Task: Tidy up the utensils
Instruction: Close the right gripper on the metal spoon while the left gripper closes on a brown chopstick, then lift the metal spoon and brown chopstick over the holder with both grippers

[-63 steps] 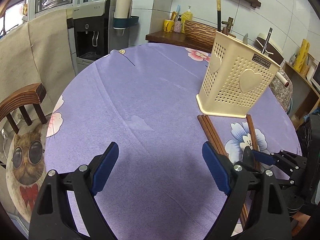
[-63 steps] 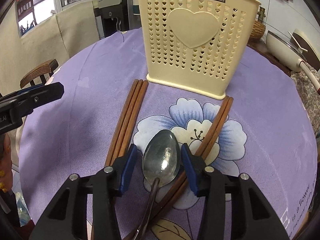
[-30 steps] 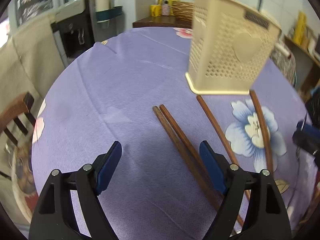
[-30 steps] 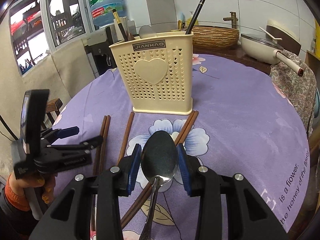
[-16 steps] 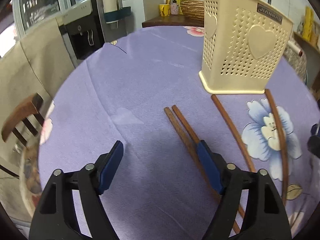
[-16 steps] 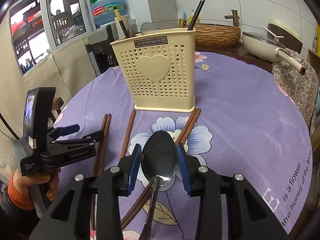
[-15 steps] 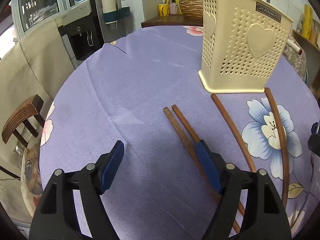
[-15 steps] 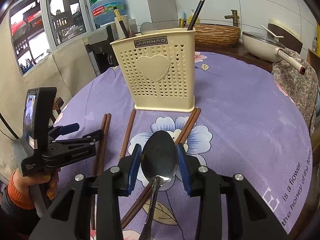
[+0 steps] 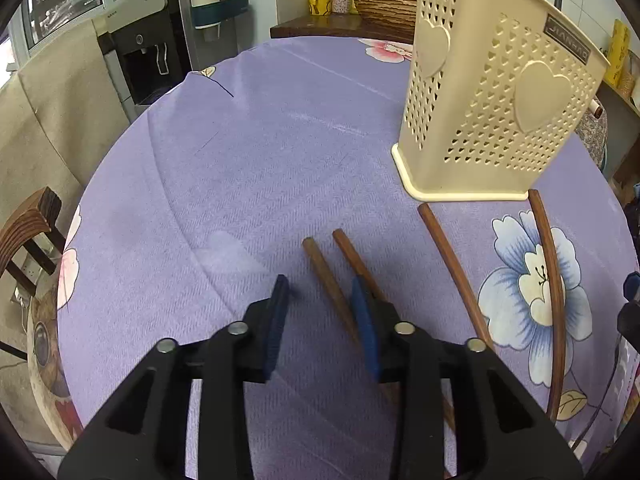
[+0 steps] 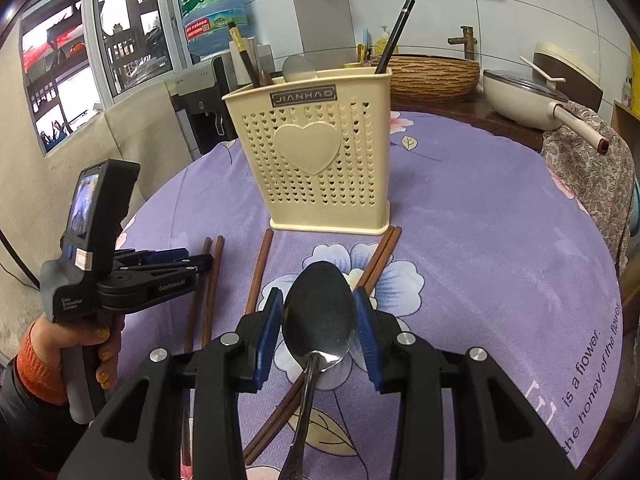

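In the left wrist view, the left gripper (image 9: 322, 322) hangs low over the purple tablecloth (image 9: 248, 168) with its blue pads partly apart, holding nothing firmly: one chopstick (image 9: 329, 284) of a loose pair runs up between the pads, while its partner (image 9: 357, 262) passes behind the right-hand pad, so whether either wood piece touches a pad cannot be told. The near ends of both are hidden under the gripper body. Two more chopsticks (image 9: 454, 276) lie further right, reaching to the foot of the cream utensil holder (image 9: 492, 108), which stands ahead and to the right of the gripper. In the right wrist view, the right gripper (image 10: 318, 330) is closed on a metal spoon (image 10: 319, 312), the bowl pinched between the blue pads and pointing forward, the handle running back out of the bottom edge. The utensil holder (image 10: 316, 160) stands straight ahead, already carrying dark chopsticks and a spoon. Chopsticks (image 10: 258, 268) lie on the cloth between it and the gripper, partly covered by the spoon.
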